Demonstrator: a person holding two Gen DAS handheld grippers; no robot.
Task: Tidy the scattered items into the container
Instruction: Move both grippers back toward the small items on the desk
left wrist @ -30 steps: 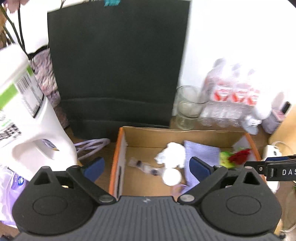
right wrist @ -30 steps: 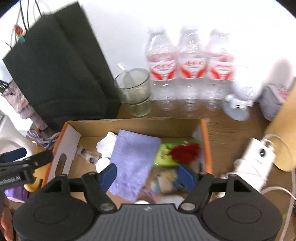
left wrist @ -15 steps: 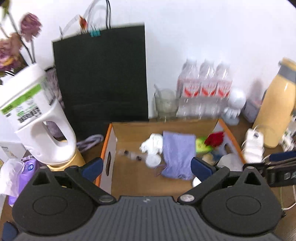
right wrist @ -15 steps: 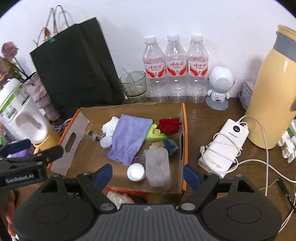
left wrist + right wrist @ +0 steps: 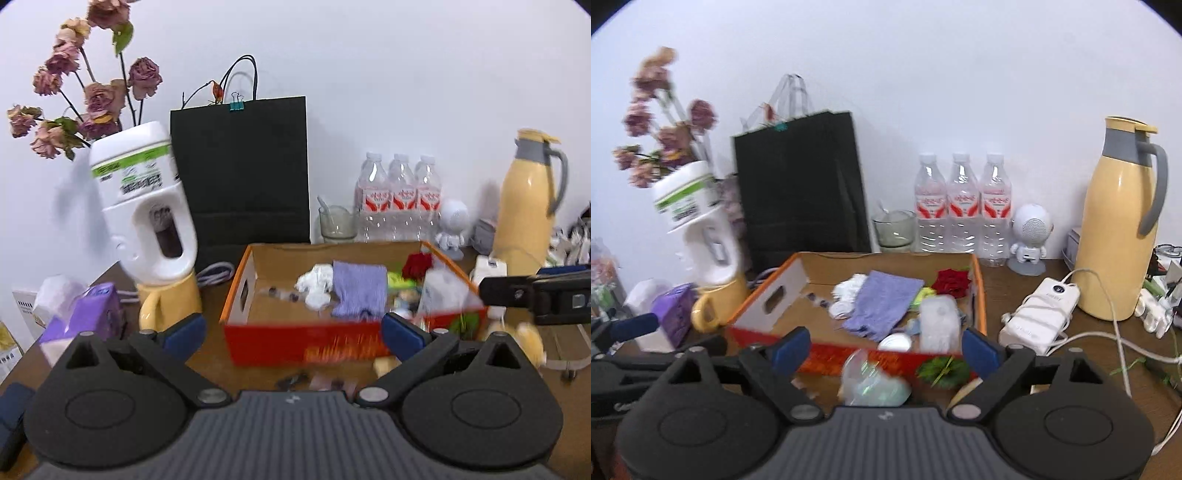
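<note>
Box (image 5: 979,295) of cardboard, orange-edged with a red near wall, sits mid-worktop (image 5: 1015,288) ahead of both my tools. Inside it I can see a purple cloth (image 5: 882,304), crumpled white tissue (image 5: 849,288), a red rose head (image 5: 952,282), a frosted plastic bottle (image 5: 938,325) and a small white round lid (image 5: 894,343).

Right tool (image 5: 885,349): jaws opening, nearly as wide as they go, nothing between the blue pads. It hangs short of the box's near wall. Just in front of it, outside the box, lie a clear crumpled wrapper (image 5: 871,382) and a green leafy sprig (image 5: 942,369).

Left tool (image 5: 291,330): jaws spread wide and empty, likewise on the near side of the box. Some small dark and pinkish bits lie on the worktop close under it; too blurred to name. My right tool shows as a black bar at the right edge of this view.

Behind the box: black paper bag (image 5: 798,184), glass cup (image 5: 895,229), three water bottles (image 5: 962,203), a little white robot figure (image 5: 1030,236). Right of the box: white power bank (image 5: 1041,310) wound in cable, tall yellow jug (image 5: 1119,229). Left of the box: yellow mug (image 5: 170,302) bearing a white container (image 5: 144,199), dried roses (image 5: 88,96), purple tissue pack (image 5: 85,317).
</note>
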